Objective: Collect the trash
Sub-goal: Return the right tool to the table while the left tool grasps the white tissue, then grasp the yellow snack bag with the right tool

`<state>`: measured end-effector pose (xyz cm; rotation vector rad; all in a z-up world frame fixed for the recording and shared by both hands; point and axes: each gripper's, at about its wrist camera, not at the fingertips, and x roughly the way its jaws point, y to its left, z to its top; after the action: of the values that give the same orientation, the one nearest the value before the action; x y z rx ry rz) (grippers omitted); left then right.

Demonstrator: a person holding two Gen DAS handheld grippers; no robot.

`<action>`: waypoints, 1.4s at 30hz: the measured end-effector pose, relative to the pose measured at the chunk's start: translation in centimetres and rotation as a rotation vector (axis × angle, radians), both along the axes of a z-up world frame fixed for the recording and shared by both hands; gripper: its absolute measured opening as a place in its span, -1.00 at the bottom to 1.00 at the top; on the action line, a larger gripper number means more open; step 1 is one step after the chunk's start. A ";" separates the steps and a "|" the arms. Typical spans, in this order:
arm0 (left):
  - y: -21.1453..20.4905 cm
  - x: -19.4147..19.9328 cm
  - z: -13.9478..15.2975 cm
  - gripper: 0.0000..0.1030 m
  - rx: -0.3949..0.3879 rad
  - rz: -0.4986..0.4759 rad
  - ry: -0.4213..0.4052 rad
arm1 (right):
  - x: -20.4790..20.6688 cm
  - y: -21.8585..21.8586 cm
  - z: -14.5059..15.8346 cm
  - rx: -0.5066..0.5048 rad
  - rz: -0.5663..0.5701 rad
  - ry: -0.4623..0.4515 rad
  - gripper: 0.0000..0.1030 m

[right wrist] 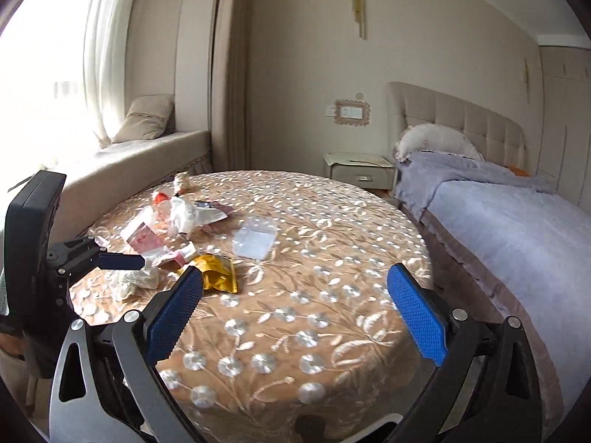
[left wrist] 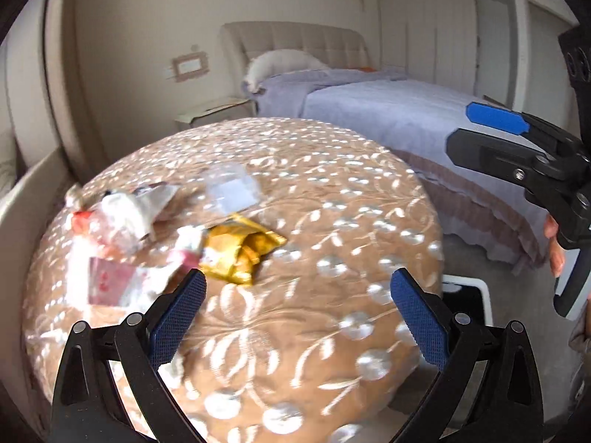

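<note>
Now, with both jaws spread and empty, I'd bring my left gripper point(left wrist: 295, 317) down onto the gold wrapper point(left wrist: 240, 249), nearest of the litter on the worktop's point(right wrist: 295, 332) left side, pinching its raised crumpled edge.

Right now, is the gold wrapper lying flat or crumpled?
Crumpled: the gold wrapper is creased and folded over on the tablecloth.

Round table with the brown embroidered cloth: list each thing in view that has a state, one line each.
Left gripper: open, empty, above the cloth.
Right gripper: open, empty.
Crumpled gold foil wrapper: lying on the cloth, torn open.
Clear flat plastic packet: lying flat, apart from the pile.
Bedside drawer: closed.
</note>
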<state>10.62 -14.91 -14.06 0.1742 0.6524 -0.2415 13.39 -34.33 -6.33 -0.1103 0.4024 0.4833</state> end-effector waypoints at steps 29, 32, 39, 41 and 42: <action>13.2 2.2 -2.6 -0.30 -0.178 0.199 0.122 | 9.7 16.7 -7.6 -0.254 0.199 0.365 0.93; 13.2 1.8 -1.5 -0.30 -0.158 0.193 0.089 | 10.4 17.2 -8.4 -0.268 0.210 0.405 0.72; 12.9 1.6 -1.0 -0.30 -0.169 0.181 0.076 | 10.3 16.2 -8.0 -0.233 0.203 0.413 -0.53; 12.6 1.5 -0.8 -0.30 -0.167 0.174 0.071 | 9.9 15.4 -7.5 -0.217 0.192 0.393 -0.61; 12.4 1.4 -0.7 -0.30 -0.166 0.167 0.069 | 9.7 15.0 -7.1 -0.211 0.186 0.379 -0.63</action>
<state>12.05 -2.54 -14.76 -0.0487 0.7084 -0.1404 23.05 -19.31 -13.41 -0.2633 0.8203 0.6467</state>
